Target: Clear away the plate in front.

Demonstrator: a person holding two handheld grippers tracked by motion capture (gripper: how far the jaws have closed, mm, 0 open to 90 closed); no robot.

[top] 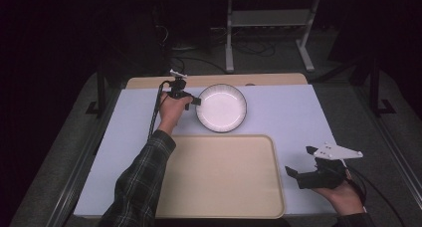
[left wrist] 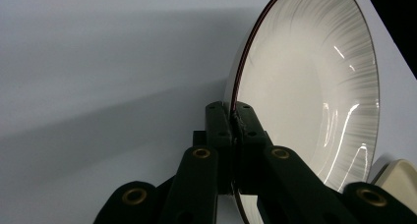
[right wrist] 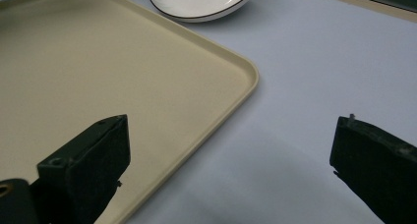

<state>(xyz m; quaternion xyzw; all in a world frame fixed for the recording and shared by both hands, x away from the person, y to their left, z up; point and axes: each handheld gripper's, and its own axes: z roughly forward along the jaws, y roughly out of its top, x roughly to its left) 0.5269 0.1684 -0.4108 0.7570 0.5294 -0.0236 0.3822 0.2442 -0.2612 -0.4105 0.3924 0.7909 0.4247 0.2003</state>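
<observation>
A white ribbed plate (top: pixel 222 107) with a dark rim lies on the pale table cover behind the tray. My left gripper (top: pixel 195 101) is shut on the plate's left rim. In the left gripper view the two jaws pinch that rim (left wrist: pixel 235 117) between them, and the plate (left wrist: pixel 314 81) fills the right side. My right gripper (top: pixel 301 163) stands open at the table's front right, beside the tray's right edge. Its jaws are wide apart in the right gripper view (right wrist: pixel 231 155), with nothing between them, and the plate (right wrist: pixel 201 2) shows at the top.
A large beige tray (top: pixel 221 174) lies at the front middle, its corner (right wrist: pixel 248 71) close to my right gripper. The tray's corner (left wrist: pixel 399 177) also peeks in beside the plate. A wooden board edge (top: pixel 219 80) runs along the table's back.
</observation>
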